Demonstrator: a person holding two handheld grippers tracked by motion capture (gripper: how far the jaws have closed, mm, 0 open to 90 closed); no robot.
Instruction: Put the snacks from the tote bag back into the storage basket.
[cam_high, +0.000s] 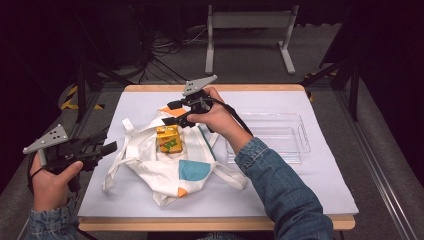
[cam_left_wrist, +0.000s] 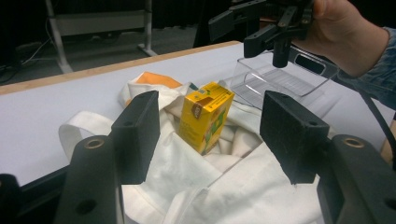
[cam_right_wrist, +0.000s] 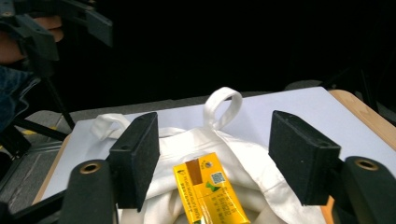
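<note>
Looks like the bagging step: yellow carton stands upright in the white cloth bag mid-tabletop, right tongs just above w/ jaws apart & empty, left tongs released too, off the bag's left; next prob. gather the bag's handles.

The lower part of the yellow carton is hidden inside the folds of the white bag. In the right gripper view the carton's near end is cut off by the bottom edge. The print on the carton is too small to be read. Beside the bag, the clear tray is partly covered by the right gripper.
</note>
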